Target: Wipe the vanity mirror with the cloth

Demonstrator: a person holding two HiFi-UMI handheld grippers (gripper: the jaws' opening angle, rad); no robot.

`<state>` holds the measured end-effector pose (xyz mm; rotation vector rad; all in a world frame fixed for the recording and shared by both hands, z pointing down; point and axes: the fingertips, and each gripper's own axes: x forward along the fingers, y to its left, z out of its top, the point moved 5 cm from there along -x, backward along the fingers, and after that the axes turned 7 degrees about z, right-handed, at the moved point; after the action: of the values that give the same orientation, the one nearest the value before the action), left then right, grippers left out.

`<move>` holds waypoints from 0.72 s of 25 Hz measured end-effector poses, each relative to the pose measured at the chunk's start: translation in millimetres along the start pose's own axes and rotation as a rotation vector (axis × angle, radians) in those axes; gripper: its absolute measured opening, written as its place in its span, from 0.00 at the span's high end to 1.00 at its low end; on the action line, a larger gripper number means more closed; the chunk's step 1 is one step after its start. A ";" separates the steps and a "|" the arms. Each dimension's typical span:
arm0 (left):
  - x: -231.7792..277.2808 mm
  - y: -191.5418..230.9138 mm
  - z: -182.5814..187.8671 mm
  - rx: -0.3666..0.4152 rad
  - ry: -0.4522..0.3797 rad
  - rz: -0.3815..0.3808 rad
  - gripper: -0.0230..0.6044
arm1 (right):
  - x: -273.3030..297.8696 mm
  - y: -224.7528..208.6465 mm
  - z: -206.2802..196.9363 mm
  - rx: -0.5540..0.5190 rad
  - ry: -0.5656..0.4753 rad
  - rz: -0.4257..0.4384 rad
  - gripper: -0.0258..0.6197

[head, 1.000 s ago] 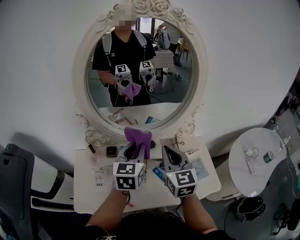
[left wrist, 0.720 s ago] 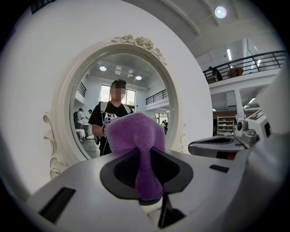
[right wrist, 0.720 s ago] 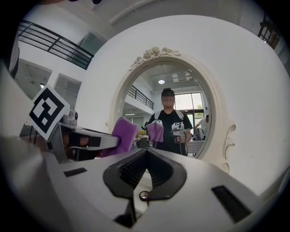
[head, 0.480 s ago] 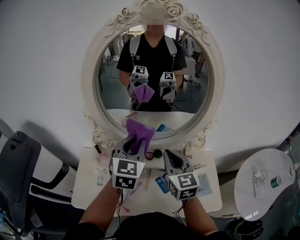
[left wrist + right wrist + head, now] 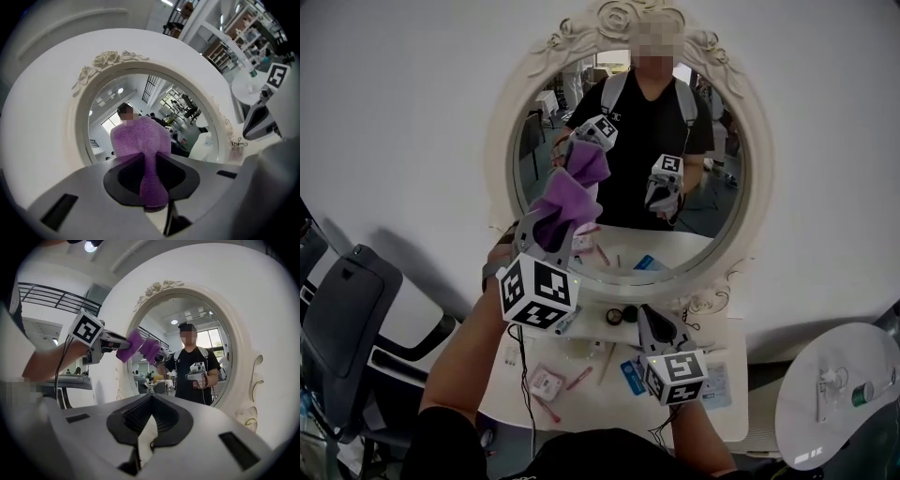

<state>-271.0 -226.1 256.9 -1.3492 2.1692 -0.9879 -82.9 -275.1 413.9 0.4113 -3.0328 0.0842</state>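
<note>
The oval vanity mirror [image 5: 628,169] has a white carved frame [image 5: 511,141] and hangs on the wall above a small table. My left gripper [image 5: 551,230] is raised in front of the glass's left part, shut on a purple cloth [image 5: 570,192]. The cloth's free end reaches the glass beside its own reflection. In the left gripper view the cloth [image 5: 143,140] stands up between the jaws of the left gripper [image 5: 150,157], with the mirror [image 5: 154,108] close behind. My right gripper [image 5: 652,317] hangs low over the table, shut and empty. Its own view shows the right gripper [image 5: 151,398], the cloth [image 5: 138,345] and the mirror [image 5: 192,352].
The white vanity table [image 5: 731,427] under the mirror carries cards, pens and small round pots. A dark chair [image 5: 352,319] stands at the left. A round white side table [image 5: 839,394] with small items is at the lower right. A cable hangs from my left gripper.
My left gripper rose from just above the table up to the mirror's left glass, carrying the cloth. The right gripper stayed low over the table.
</note>
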 end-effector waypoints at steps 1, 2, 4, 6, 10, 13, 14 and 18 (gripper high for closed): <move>1.5 6.8 2.9 0.046 0.006 0.008 0.84 | 0.1 -0.1 -0.5 0.006 0.000 0.005 0.94; 2.8 13.0 6.0 0.089 0.011 0.014 0.84 | 0.3 -0.2 -1.1 0.011 -0.001 0.009 0.94; 6.0 25.4 11.9 0.154 0.021 0.025 0.84 | 0.9 -1.0 -2.8 0.016 -0.002 0.014 0.94; 9.0 39.6 19.0 0.195 0.025 0.044 0.84 | 1.8 -0.4 -2.6 0.019 -0.005 0.020 0.94; 13.3 65.5 38.3 0.259 0.007 0.097 0.84 | 4.5 2.9 0.1 0.007 -0.016 0.033 0.94; 20.4 74.5 49.2 0.306 0.003 0.105 0.84 | 4.0 5.2 0.4 0.005 -0.021 0.034 0.94; 22.7 77.0 52.2 0.332 0.005 0.112 0.84 | 3.6 5.5 0.5 0.006 -0.021 0.033 0.94; 31.3 91.9 64.6 0.403 0.016 0.142 0.84 | -0.2 3.8 2.9 0.020 -0.027 0.025 0.94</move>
<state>-299.0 -250.8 146.5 -0.9886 1.9092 -1.2946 -84.0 -271.6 410.8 0.3788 -3.0663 0.1112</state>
